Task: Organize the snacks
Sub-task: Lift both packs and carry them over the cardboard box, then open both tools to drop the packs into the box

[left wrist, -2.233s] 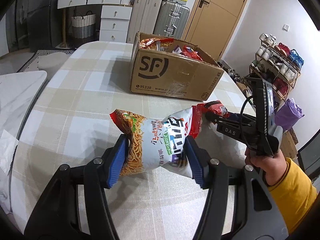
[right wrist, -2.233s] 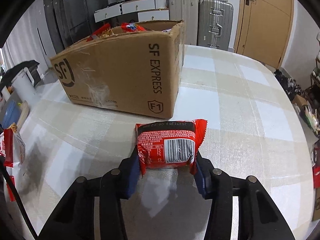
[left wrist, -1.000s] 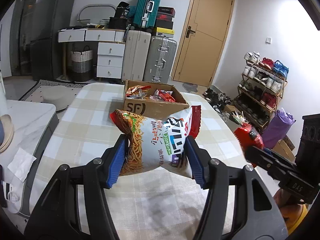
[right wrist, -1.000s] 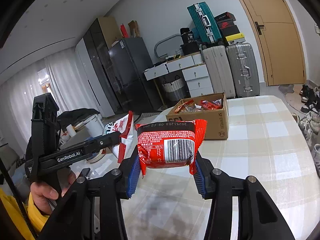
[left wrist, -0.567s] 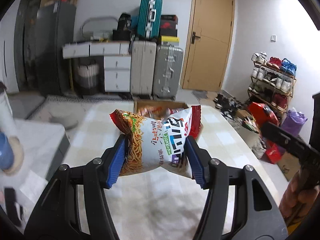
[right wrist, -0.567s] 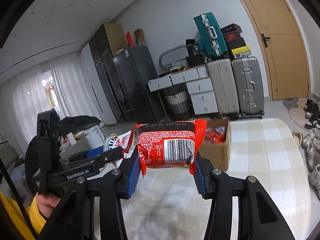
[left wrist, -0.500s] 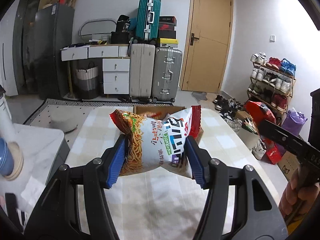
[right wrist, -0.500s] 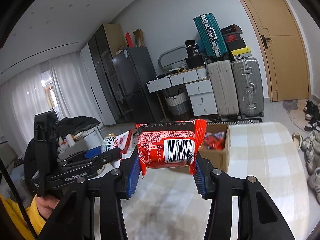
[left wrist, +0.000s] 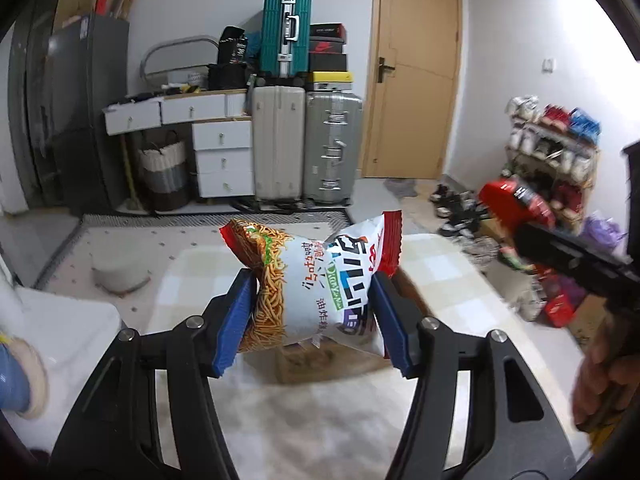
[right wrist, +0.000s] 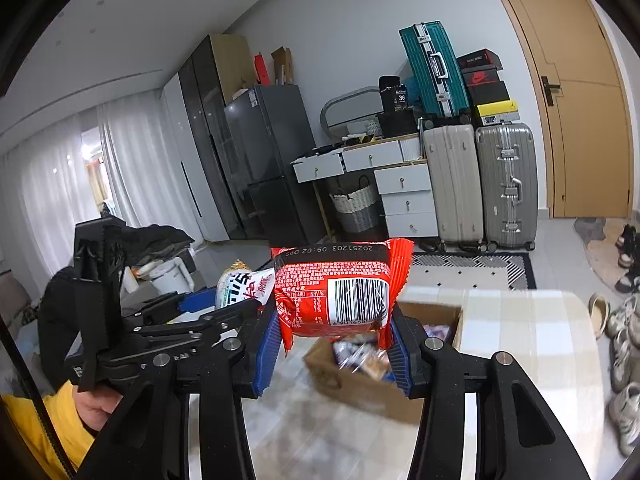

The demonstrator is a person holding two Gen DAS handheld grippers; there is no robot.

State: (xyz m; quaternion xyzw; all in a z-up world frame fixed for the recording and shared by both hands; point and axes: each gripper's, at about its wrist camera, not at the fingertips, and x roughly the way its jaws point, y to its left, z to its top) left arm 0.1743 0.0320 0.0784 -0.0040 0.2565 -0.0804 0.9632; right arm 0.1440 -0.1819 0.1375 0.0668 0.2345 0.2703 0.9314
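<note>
My left gripper (left wrist: 312,320) is shut on a white and red noodle snack bag (left wrist: 316,284), held up in the air above the checked table (left wrist: 440,276). My right gripper (right wrist: 332,344) is shut on a red snack packet (right wrist: 340,292) with a barcode facing the camera. Below and behind that packet sits the open cardboard box (right wrist: 372,384), blurred, with several snack packs inside. In the left wrist view the box is mostly hidden behind the bag, and the right gripper (left wrist: 516,216) with its red packet shows at the right. The left gripper (right wrist: 224,304) appears at the left of the right wrist view.
A hand in a yellow sleeve (right wrist: 48,432) holds the left tool. Suitcases (left wrist: 308,148), white drawers (left wrist: 220,152) and a dark fridge (right wrist: 268,160) line the far wall beside a wooden door (left wrist: 416,80). A shoe rack (left wrist: 552,148) stands at the right. A white side table (left wrist: 68,332) lies left.
Both grippers have risen and moved forward over the table, each keeping its packet. The cardboard box has slid lower in both views and now lies under the held packets.
</note>
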